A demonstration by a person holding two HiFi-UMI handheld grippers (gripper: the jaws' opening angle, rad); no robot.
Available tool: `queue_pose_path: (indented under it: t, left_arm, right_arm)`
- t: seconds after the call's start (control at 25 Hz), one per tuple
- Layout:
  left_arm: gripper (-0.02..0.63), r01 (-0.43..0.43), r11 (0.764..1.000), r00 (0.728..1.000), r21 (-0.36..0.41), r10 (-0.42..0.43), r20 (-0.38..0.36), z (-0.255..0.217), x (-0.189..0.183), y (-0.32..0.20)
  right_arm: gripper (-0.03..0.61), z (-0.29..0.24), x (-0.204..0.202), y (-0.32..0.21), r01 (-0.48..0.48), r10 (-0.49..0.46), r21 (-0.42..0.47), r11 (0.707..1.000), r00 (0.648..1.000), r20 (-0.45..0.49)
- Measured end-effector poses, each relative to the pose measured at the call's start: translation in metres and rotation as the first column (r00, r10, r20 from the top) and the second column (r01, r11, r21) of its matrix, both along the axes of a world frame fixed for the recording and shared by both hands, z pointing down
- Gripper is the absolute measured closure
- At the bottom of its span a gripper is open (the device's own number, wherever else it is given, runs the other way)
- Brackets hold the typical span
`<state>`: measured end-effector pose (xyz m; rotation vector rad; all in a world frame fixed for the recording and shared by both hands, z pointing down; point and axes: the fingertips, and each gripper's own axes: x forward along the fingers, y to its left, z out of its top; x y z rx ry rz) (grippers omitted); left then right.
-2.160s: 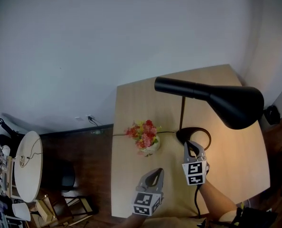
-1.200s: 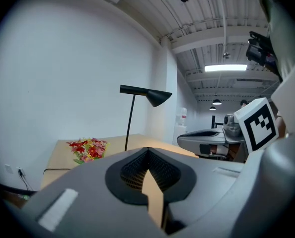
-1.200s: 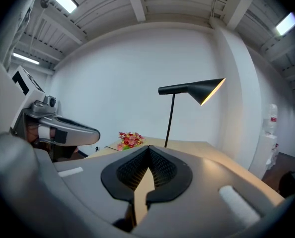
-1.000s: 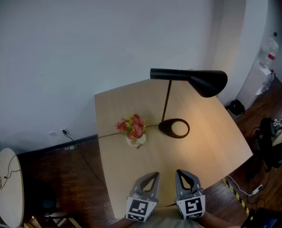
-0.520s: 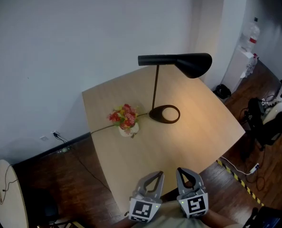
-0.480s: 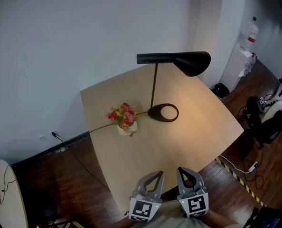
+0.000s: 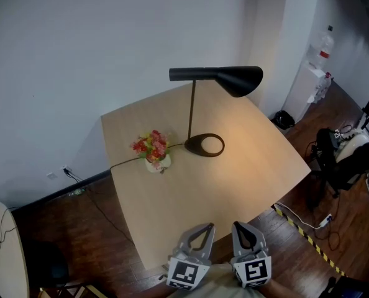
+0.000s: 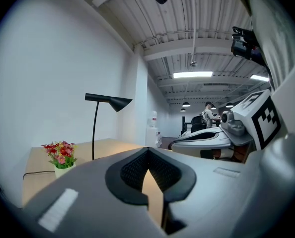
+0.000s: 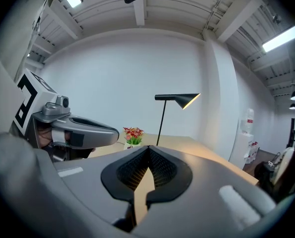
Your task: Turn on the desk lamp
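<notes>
A black desk lamp [image 7: 237, 79] stands on the wooden table [image 7: 253, 166], its ring base [image 7: 204, 145] near the middle. Warm light lies on the tabletop below the shade, and the inside of the shade [image 9: 189, 100] glows. Both grippers sit side by side at the bottom of the head view, off the table's near corner and far from the lamp. My left gripper [image 7: 204, 230] is shut with nothing in it, and so is my right gripper [image 7: 240, 228]. In the left gripper view the lamp [image 8: 108, 100] stands far ahead beyond the closed jaws.
A small vase of red and yellow flowers [image 7: 150, 151] stands left of the lamp base, with the cord [image 7: 119, 164] running off the table's left edge. A water dispenser [image 7: 315, 67] and dark chairs [image 7: 343, 160] stand at right. A round white table [image 7: 1, 247] is at lower left.
The right gripper has drawn back from the lamp base. Both grippers and the head view have backed away from the table, which now looks smaller and farther off.
</notes>
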<state>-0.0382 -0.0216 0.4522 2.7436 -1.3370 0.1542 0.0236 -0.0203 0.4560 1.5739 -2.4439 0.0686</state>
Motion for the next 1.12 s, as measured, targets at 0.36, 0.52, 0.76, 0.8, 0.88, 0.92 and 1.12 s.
queue_pose_path:
  t: [0.36, 0.52, 0.76, 0.8, 0.88, 0.92, 1.12]
  left_arm:
    - [0.620, 0.032, 0.999, 0.998, -0.023, -0.031, 0.051, -0.003, 0.071, 0.034]
    - [0.620, 0.089, 0.995, 0.993, -0.045, -0.086, 0.075, 0.003, 0.091, 0.056]
    - [0.620, 0.184, 0.982, 0.979, -0.043, -0.179, 0.100, 0.008, 0.101, 0.084]
    - [0.620, 0.202, 0.978, 0.975, -0.044, -0.197, 0.101, 0.008, 0.099, 0.087]
    - [0.620, 0.229, 0.972, 0.969, -0.042, -0.224, 0.104, 0.007, 0.094, 0.090]
    - [0.620, 0.235, 0.971, 0.967, -0.038, -0.230, 0.105, 0.006, 0.092, 0.091]
    - [0.620, 0.242, 0.970, 0.966, -0.036, -0.238, 0.098, 0.005, 0.080, 0.093]
  right_arm:
    - [0.579, 0.001, 0.073, 0.030, 0.016, -0.016, 0.006, 1.000, 0.998, 0.058]
    - [0.580, 0.007, 0.094, 0.049, 0.069, -0.068, -0.007, 0.998, 0.994, 0.089]
    - [0.579, 0.021, 0.104, 0.071, 0.163, -0.159, -0.031, 0.986, 0.981, 0.112]
    - [0.578, 0.023, 0.103, 0.074, 0.179, -0.174, -0.036, 0.983, 0.979, 0.110]
    - [0.578, 0.025, 0.100, 0.078, 0.202, -0.197, -0.037, 0.979, 0.974, 0.107]
    - [0.579, 0.024, 0.098, 0.079, 0.209, -0.205, -0.033, 0.977, 0.973, 0.105]
    - [0.578, 0.015, 0.087, 0.075, 0.212, -0.211, -0.003, 0.977, 0.974, 0.085]
